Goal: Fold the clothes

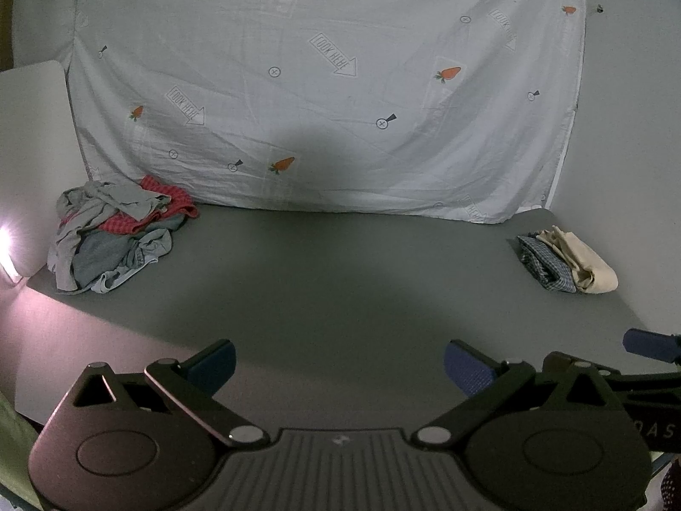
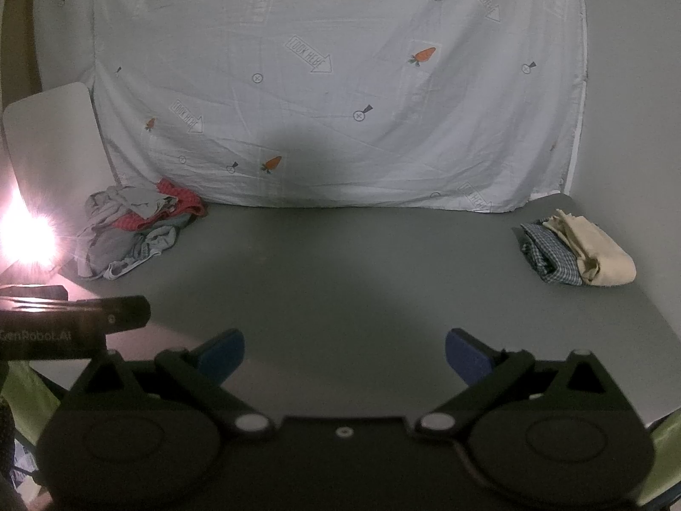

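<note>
Grey surface (image 1: 340, 281) carries a crumpled clothes pile (image 1: 115, 238) far left and folded clothes (image 1: 568, 259) far right, both well beyond the left claw (image 1: 338, 366) and right claw (image 2: 344, 355), each spread wide, gripping nothing.

Left tool (image 1: 338, 366) and right tool (image 2: 344, 355) gape, holding nothing.

A grey table (image 1: 340, 264) is seen ahead of the claws. A jumbled heap of clothes (image 1: 115, 238) lies on it far to the left — a small folded stack (image 1: 568, 259) is set far right, well apart.
</note>
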The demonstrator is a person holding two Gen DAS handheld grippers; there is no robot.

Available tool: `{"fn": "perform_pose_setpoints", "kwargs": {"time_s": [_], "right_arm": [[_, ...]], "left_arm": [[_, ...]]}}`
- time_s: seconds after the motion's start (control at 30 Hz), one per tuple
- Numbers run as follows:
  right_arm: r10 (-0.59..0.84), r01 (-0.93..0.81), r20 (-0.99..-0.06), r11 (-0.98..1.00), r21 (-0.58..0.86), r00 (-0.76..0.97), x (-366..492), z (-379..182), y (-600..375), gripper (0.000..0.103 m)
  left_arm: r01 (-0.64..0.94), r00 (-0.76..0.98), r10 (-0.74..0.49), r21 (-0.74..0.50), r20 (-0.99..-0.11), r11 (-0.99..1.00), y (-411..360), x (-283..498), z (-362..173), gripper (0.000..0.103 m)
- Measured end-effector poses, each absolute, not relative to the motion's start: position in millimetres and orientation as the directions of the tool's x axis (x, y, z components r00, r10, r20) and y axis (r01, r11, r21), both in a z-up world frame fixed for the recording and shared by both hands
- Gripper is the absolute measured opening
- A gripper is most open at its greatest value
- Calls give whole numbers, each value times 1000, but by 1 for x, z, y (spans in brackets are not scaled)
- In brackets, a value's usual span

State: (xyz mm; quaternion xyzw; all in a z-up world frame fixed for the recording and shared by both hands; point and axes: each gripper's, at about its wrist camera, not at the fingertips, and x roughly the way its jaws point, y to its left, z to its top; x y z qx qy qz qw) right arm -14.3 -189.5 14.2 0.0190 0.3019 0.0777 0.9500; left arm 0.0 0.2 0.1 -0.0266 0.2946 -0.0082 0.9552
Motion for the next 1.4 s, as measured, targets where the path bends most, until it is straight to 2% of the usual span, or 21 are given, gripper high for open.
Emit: {"fn": "perform_pose_setpoints", "kwargs": {"time_s": [1.4], "right_arm": [[164, -140, -573, 986, 86, 803, -16, 10, -188, 102]], "left_arm": [[-16, 826, -23, -63, -563, 998, -1, -5, -6, 103]]}}
